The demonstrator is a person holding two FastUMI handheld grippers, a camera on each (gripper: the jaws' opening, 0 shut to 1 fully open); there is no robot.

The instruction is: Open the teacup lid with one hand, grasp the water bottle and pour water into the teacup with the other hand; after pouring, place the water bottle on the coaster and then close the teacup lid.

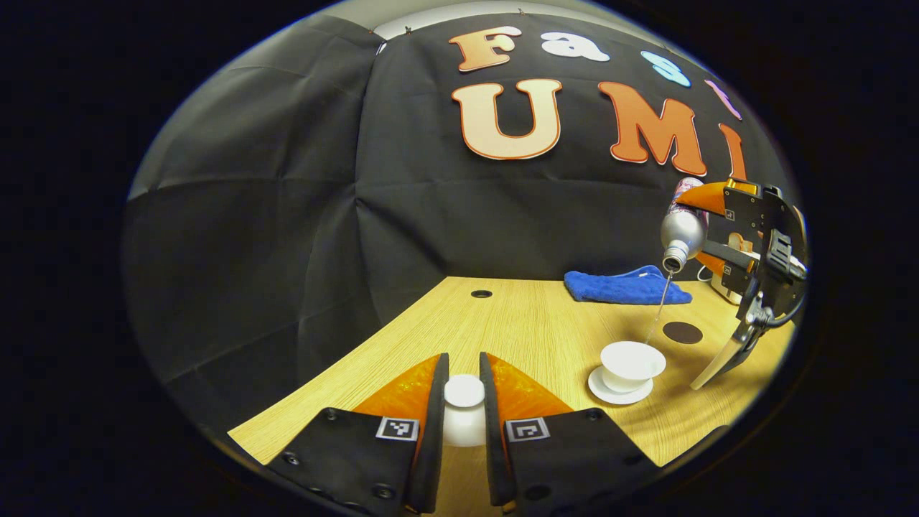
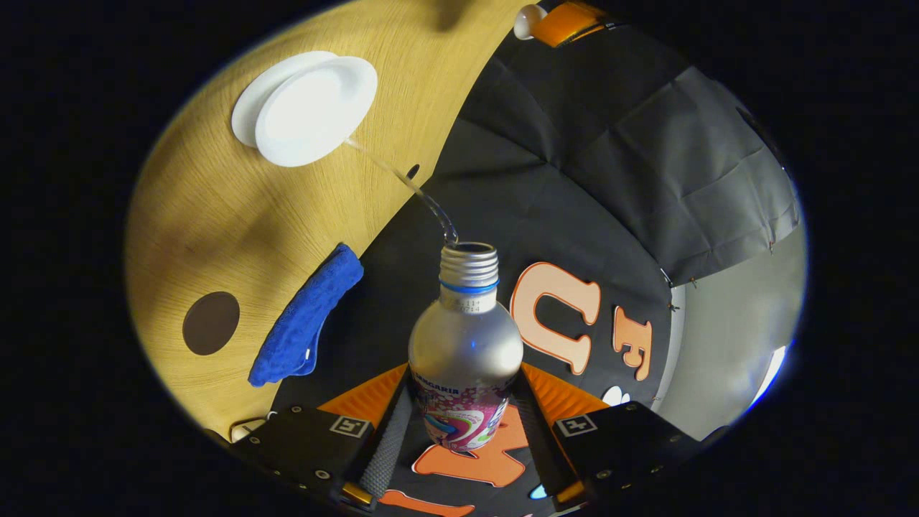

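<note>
Lighting: dim booth, moderate overhead light; the tabletop [image 1: 517, 316] reads warm and evenly lit.

Shadows: soft, broad patches on the tabletop in the right gripper view; faint shadow beside the saucer [image 1: 619, 388] in the left gripper view.

Glare: the white teacup [image 2: 316, 111] is blown out, with no surface detail; a soft sheen on the metal bottle [image 2: 465, 352].

Distortion: strong fisheye bending; table edge and wall folds curve toward the rims, and edges darken.

Focus: mid-distance sharp; near parts at the bottom slightly soft.
</note>
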